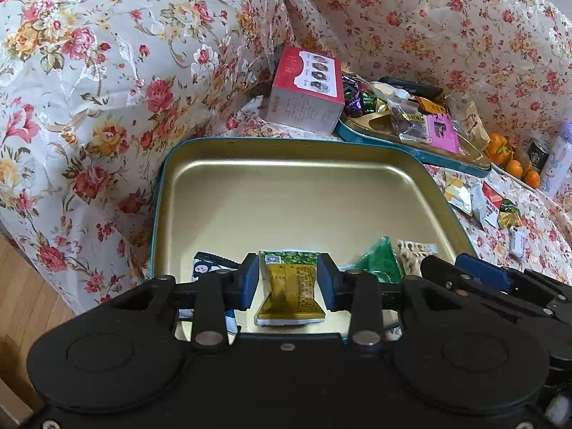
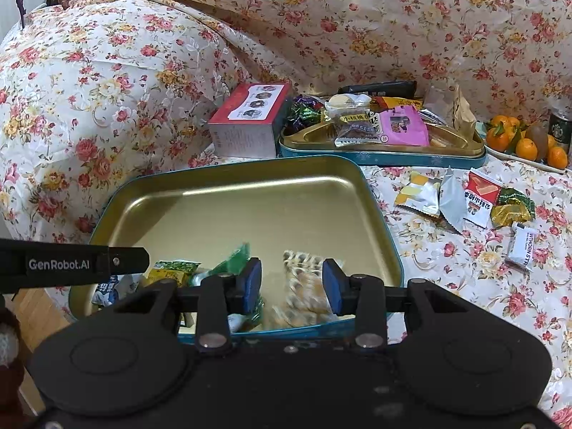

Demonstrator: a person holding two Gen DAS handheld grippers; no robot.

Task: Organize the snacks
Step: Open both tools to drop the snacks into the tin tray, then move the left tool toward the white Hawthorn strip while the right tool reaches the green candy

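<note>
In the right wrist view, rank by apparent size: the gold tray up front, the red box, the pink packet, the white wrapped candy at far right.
1. Gold tray, though it sits nearest the camera.
2. Red box.
3. Pink packet.
4. White wrapped candy.

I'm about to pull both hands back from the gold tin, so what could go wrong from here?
1. The green and gold snack packet sits between the left gripper fingers, apparently freed; withdrawing carelessly could drag it out.
2. The leopard-patterned snack packet is blurred between the right gripper fingers, near the tin's front wall; it may slip over the shallow gold tin tray's teal rim.
3. Both grippers crowd the same front corner and could bump.
</note>
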